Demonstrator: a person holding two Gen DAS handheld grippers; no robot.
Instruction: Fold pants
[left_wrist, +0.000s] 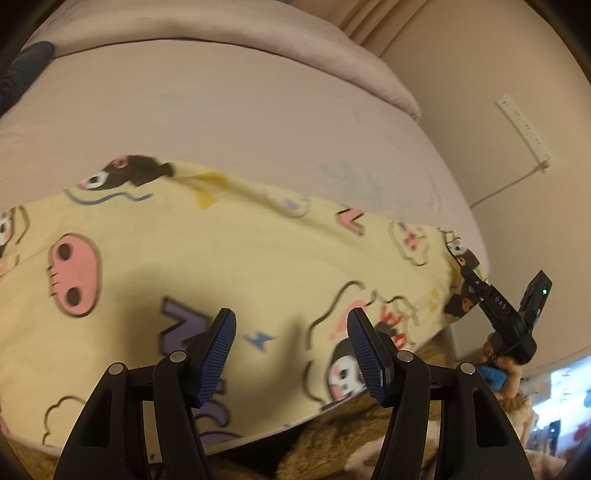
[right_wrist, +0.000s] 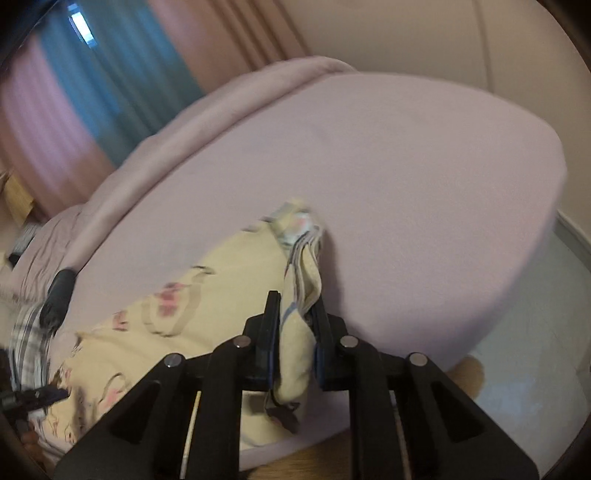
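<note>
Yellow cartoon-print pants (left_wrist: 221, 258) lie spread across the near edge of the pink bed (left_wrist: 221, 110). My left gripper (left_wrist: 291, 317) hovers open just above the pants with nothing between its blue pads. At the cloth's right end my right gripper (left_wrist: 466, 271) reaches in. In the right wrist view my right gripper (right_wrist: 295, 301) is shut on a bunched, folded end of the pants (right_wrist: 184, 295), which stands up between its fingers. The rest of the garment trails off to the left over the bed (right_wrist: 406, 166).
A dark object (right_wrist: 59, 291) and a plaid cloth (right_wrist: 26, 332) lie at the bed's left side. Brown furry fabric (left_wrist: 332, 443) lies below the bed's near edge. A white power strip (left_wrist: 524, 129) hangs on the wall at the right. Curtains (right_wrist: 110, 74) stand behind the bed.
</note>
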